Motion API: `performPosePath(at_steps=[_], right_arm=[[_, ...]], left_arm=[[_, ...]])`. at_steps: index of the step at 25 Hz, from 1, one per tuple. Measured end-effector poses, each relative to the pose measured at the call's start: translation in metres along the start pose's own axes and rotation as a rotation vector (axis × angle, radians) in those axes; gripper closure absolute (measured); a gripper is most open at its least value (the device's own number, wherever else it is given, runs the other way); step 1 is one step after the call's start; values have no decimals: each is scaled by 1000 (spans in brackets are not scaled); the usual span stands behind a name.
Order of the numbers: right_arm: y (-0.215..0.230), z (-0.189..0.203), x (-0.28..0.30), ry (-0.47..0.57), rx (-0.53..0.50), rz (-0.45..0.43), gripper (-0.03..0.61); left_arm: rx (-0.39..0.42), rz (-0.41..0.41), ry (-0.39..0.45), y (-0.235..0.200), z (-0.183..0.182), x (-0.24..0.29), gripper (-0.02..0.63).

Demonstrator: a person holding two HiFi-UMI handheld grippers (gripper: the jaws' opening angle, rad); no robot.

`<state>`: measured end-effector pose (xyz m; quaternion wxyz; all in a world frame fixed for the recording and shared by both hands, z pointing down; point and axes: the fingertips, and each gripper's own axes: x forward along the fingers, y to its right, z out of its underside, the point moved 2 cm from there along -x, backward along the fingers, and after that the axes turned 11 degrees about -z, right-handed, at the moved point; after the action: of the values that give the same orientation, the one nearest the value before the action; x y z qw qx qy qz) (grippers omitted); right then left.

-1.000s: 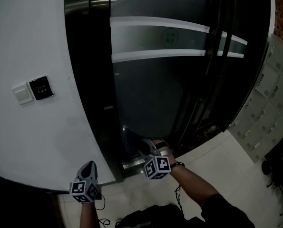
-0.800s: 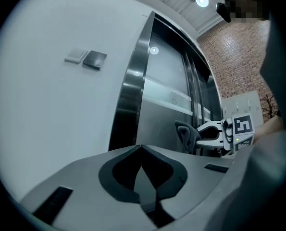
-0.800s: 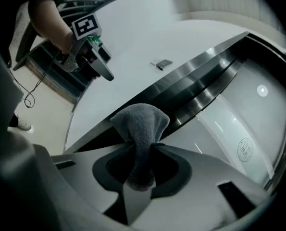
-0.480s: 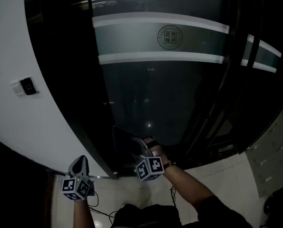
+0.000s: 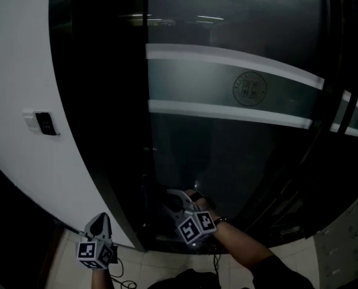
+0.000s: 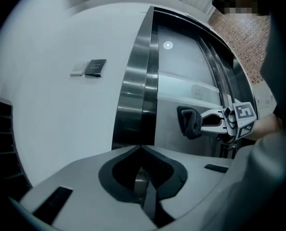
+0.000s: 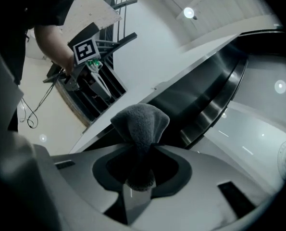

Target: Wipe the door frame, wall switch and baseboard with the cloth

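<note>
A bunched dark grey cloth [image 7: 140, 121] sticks out of my right gripper [image 7: 139, 148], which is shut on it. In the head view this gripper [image 5: 169, 198] is low against the glass, just right of the dark metal door frame [image 5: 103, 137]. The left gripper view shows the cloth [image 6: 190, 122] held right of the frame [image 6: 135, 95]. My left gripper [image 5: 99, 223] hangs low by the white wall, left of the frame. Its jaws are together on nothing [image 6: 142, 152]. The white wall switch [image 5: 29, 120] sits beside a black panel [image 5: 45, 124], well above both grippers.
The glass door [image 5: 239, 161] carries two frosted stripes and a round emblem [image 5: 249, 89]. Pale floor tiles [image 5: 166, 262] lie below, with a loose cable [image 5: 120, 273] and a dark bag [image 5: 185, 280]. A dark slatted grille [image 7: 92, 100] stands near the wall.
The head view has swung upward and to the left across the door. Both grippers stay low, and the right one still holds the cloth near the foot of the glass.
</note>
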<state>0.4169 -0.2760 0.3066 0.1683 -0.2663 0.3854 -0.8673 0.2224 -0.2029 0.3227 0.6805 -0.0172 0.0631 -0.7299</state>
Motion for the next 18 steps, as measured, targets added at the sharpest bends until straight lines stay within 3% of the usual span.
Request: performPosePath(at_steps=[6, 10, 14, 18], right_arm=[[43, -32, 54, 188, -124, -35, 485], [70, -53, 66, 339, -169, -21, 485], [113, -96, 57, 582, -251, 36, 485], [172, -134, 39, 730, -367, 123, 485]], left_arm=[[52, -174, 58, -40, -32, -13, 620], [86, -280, 88, -42, -45, -28, 620], [89, -437, 99, -40, -47, -53, 620], [93, -533, 114, -18, -47, -55, 620]])
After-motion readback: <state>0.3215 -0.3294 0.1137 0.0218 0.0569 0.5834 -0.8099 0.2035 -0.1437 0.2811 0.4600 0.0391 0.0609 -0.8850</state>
